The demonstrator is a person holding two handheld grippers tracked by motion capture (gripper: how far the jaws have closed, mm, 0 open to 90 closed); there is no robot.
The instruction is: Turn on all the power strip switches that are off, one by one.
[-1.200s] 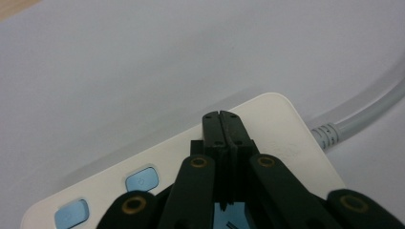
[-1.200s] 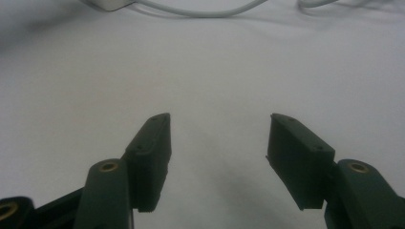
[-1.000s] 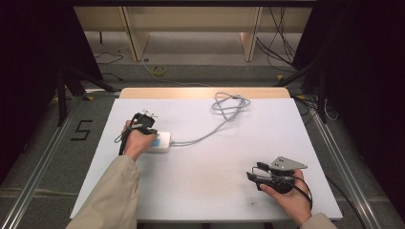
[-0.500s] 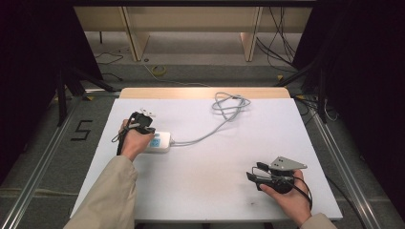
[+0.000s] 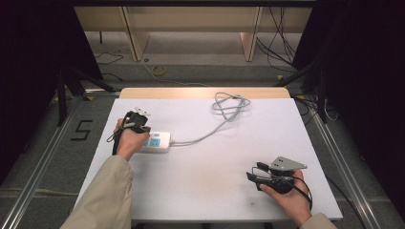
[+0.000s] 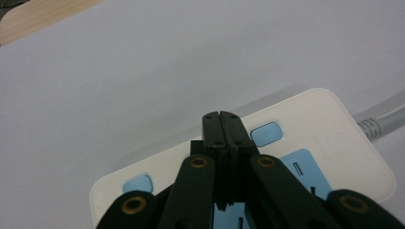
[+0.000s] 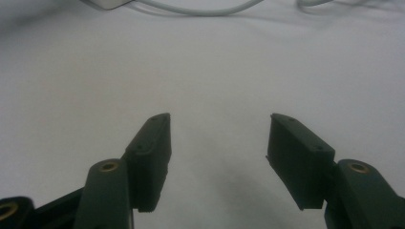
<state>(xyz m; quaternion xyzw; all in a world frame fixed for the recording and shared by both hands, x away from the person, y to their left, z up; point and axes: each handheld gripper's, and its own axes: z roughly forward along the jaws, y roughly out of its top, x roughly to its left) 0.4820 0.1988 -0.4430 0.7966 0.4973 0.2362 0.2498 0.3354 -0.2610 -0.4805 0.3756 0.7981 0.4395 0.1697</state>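
A white power strip (image 5: 156,141) with blue sockets lies on the white table (image 5: 200,191), toward its left side. The left gripper (image 6: 222,119) hangs right over the power strip with its jaws clenched together on nothing, the tips between two small blue buttons. A grey cord (image 5: 205,133) runs from the power strip's right end to a loose coil farther back. Well apart from the power strip, near the table's front right, the right gripper (image 7: 217,157) rests with jaws spread, only bare table between them.

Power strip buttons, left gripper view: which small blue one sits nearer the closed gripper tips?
The button just right of the left gripper, toward the cord end. The other button lies lower left on the power strip.
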